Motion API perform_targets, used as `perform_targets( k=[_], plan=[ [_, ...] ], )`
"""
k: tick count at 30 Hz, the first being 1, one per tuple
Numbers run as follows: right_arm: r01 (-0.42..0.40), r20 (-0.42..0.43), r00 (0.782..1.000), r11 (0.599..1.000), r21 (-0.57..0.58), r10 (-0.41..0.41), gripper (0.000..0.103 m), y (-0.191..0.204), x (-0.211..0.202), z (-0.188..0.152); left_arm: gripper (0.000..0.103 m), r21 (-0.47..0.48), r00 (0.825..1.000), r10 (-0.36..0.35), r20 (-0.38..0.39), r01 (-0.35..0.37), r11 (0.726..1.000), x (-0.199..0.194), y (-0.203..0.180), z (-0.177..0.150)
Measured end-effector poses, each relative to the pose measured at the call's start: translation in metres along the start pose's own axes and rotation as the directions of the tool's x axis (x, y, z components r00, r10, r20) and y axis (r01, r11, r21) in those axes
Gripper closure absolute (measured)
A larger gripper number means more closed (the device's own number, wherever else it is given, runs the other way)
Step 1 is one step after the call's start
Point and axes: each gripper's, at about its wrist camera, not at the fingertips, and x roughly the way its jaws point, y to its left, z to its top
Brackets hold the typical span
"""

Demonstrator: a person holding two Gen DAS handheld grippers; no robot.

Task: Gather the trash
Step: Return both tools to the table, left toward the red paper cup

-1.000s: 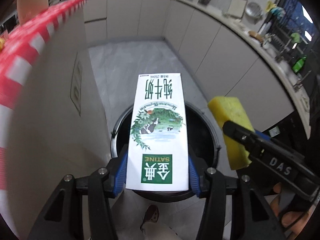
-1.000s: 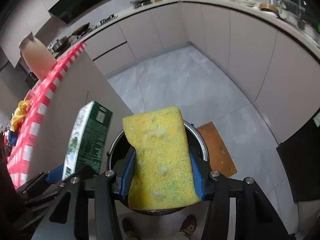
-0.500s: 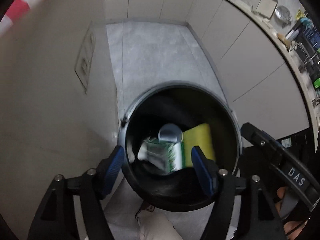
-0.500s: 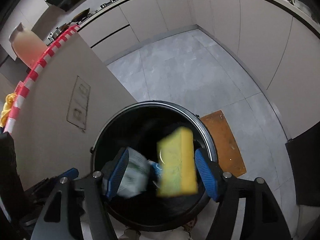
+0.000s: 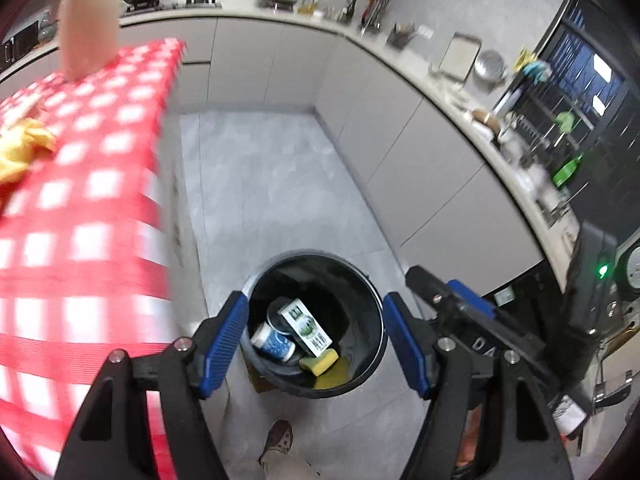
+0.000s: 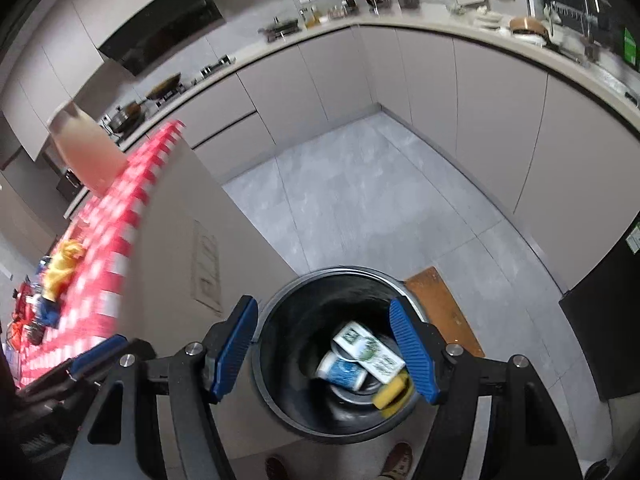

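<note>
Both claws hung above the black trash bin [image 5: 362,376], and both were spread wide with nothing between the blue pads. The left claw [image 5: 316,344] framed the bin's mouth from above; the right claw [image 6: 324,350] did the same in its own view, with its body also showing at the right edge of the left view.

Inside the bin lay the milk carton [image 5: 306,326], tilted across a blue-and-white cup [image 5: 274,342], with the yellow sponge [image 5: 322,362] at the near side of the bottom, just beside the carton. A grey round lid or can end sat under the carton (too dark to tell which).

By my reading, the drop step was done for this pair of items: carton and sponge rested in the bin and neither claw gripped anything.

The worktop [image 5: 80,208] with the red-checked cloth stood to the left, and on it a crumpled yellow item [image 5: 20,150] lay near the far-left edge; the right view also showed blue and red bits [image 6: 36,312] further along, blurred beyond naming.

The next move likely called for swinging both claws left and up, over the worktop edge, then picking out what there counted as trash. The tall pale jug [image 5: 90,24] at the far end looked like no trash and would want avoiding.
</note>
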Motion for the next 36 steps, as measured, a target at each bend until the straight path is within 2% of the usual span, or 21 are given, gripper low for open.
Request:
perform_targets(
  k=[1,3,7,13,20,27,36],
  plan=[
    [-0.007,0.011,1.000,1.000,-0.006,0.007,0.033,0.012,-0.006,0.000,0.032,0.000,1.000,0.005,0.023,-0.005,1.000,-0.019,0.011,0.002],
    [-0.030,0.026,0.999,0.999,-0.026,0.030,0.033,0.043,-0.015,-0.002,0.029,-0.006,0.999,0.020,0.047,-0.020,1.000,-0.033,0.036,0.010],
    [-0.079,0.040,0.996,0.994,-0.075,0.083,0.033,0.114,-0.023,-0.010,0.026,-0.051,0.989,0.112,0.097,-0.107,0.993,-0.065,0.106,0.012],
    [-0.143,0.022,0.989,0.980,-0.138,0.147,0.033,0.225,-0.013,-0.041,0.026,-0.131,0.964,0.238,0.118,-0.222,0.966,-0.099,0.219,-0.002],
    [-0.190,-0.015,0.982,0.967,-0.169,0.190,0.032,0.328,0.011,-0.077,0.026,-0.186,0.944,0.314,0.104,-0.291,0.938,-0.126,0.306,-0.008],
    [-0.200,-0.042,0.980,0.955,-0.218,0.195,0.032,0.379,0.015,-0.085,0.026,-0.239,0.925,0.362,0.113,-0.328,0.914,-0.141,0.356,0.000],
    [-0.274,-0.069,0.962,0.926,-0.259,0.265,0.033,0.412,0.042,-0.068,0.026,-0.296,0.897,0.430,0.104,-0.385,0.874,-0.142,0.386,0.013]
  ],
)
